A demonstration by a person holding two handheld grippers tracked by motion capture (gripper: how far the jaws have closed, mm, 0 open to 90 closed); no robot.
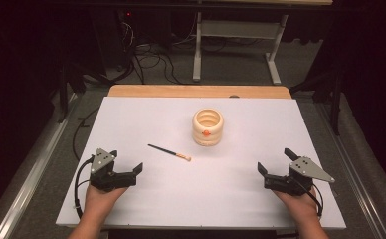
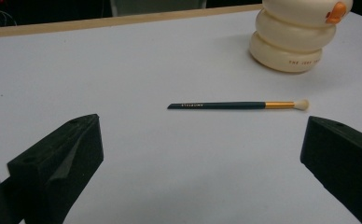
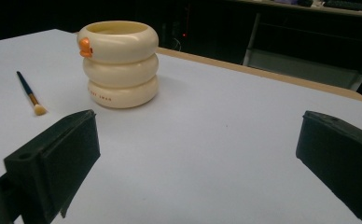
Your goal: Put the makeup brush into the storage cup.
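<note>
A small makeup brush [image 1: 169,152] with a dark handle, gold ferrule and pale tip lies flat on the white table mat [image 1: 146,119], left of centre. Behind it to the right stands a cream ribbed cup [image 1: 208,127] with an orange knob on its front. My left gripper [image 1: 126,161] rests near the front left, open and holding nothing. In the left gripper view the brush [image 2: 237,105] lies ahead of the jaws and the cup [image 2: 298,35] is at the top right. My right gripper [image 1: 275,162] rests at the front right, open, and from it the cup [image 3: 118,63] and brush [image 3: 30,95] lie ahead to the left.
The mat lies on a wooden table whose far edge [image 1: 198,91] shows beyond it. Behind the table are a grey desk frame [image 1: 236,45] and cables on the floor [image 1: 151,62]. A metal rail [image 1: 37,159] runs along the left side.
</note>
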